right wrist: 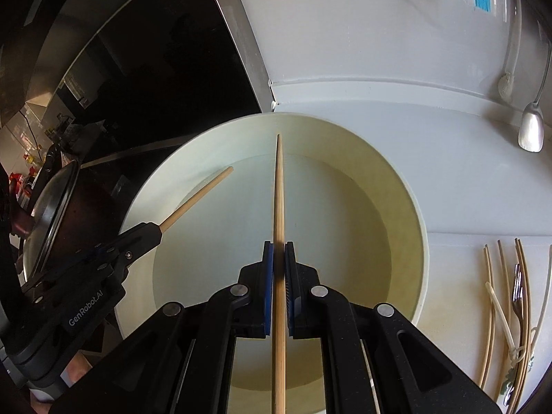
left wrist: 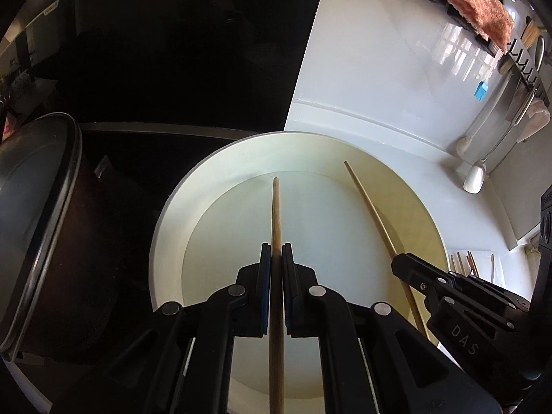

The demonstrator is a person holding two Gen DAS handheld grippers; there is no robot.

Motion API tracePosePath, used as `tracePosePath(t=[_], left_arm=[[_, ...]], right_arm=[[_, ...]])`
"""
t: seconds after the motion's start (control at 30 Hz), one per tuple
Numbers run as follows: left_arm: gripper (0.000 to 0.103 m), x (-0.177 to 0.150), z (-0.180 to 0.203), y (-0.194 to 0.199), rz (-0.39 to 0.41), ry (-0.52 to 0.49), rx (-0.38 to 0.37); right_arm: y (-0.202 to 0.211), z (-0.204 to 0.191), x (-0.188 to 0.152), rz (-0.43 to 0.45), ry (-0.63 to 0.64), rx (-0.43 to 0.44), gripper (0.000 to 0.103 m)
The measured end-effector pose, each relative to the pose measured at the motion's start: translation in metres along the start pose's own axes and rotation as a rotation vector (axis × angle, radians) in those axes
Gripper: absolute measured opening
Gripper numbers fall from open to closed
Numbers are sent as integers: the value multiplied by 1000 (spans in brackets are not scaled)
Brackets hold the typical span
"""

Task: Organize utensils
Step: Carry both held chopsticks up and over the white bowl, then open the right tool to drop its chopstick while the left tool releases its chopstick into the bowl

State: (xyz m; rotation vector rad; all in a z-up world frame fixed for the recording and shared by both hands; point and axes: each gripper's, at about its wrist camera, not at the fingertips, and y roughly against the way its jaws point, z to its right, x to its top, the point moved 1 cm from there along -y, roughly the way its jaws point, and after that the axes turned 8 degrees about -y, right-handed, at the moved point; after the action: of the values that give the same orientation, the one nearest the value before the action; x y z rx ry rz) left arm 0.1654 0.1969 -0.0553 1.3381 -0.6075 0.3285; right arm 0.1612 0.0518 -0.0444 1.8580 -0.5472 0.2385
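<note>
Nearest the lens, our left gripper [left wrist: 276, 252] is clenched on a wooden chopstick [left wrist: 276, 214], blue pads pinching the shaft so its blunt end juts toward twelve o'clock. Our right gripper [right wrist: 279, 252] is likewise clamped on a second chopstick [right wrist: 278, 189], whose tapered tip also points to twelve. Each tool shows in the other's view: the right one enters the left view at four o'clock, the left one enters the right view at eight o'clock.

Both sticks hang over a wide, pale basin [right wrist: 419, 207], which looks empty apart from a yellowish tint on its floor; whether that is water or staining we cannot tell. Neither stick appears to touch it.

As we judge it, the work is partway: two chopsticks are in hand and not yet put down, while at three to four o'clock of the right view a loose pile of utensils [right wrist: 510, 310], with more chopsticks and a fork, lies unsorted on the counter. Where the sorted ones should go the views do not show.

The white countertop [right wrist: 379, 69] is glossy and meets a white wall at a raised seam. A metal spoon [right wrist: 531, 127] hangs at two o'clock. A lidded dark pot [left wrist: 41, 224] stands at nine o'clock of the left view, on a black cooktop. An orange cloth [left wrist: 472, 3] drapes over a rack at one o'clock.
</note>
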Motion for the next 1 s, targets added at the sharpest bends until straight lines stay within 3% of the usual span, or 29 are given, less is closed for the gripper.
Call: tracePosePath(t=[0.2,0.57,1.0], left_arm=[[7,3,3,-15,-15,-24,1],[7,-4,2,-39,-140,-10,-23],[10,-8,-3,-55,-238,-10,0]], right_arm=[[-24,6,5,-68,-21,-23,6],[-51,20,13,-187,-56,-43,6],[-64,24,19,-230,-31,-62,7]])
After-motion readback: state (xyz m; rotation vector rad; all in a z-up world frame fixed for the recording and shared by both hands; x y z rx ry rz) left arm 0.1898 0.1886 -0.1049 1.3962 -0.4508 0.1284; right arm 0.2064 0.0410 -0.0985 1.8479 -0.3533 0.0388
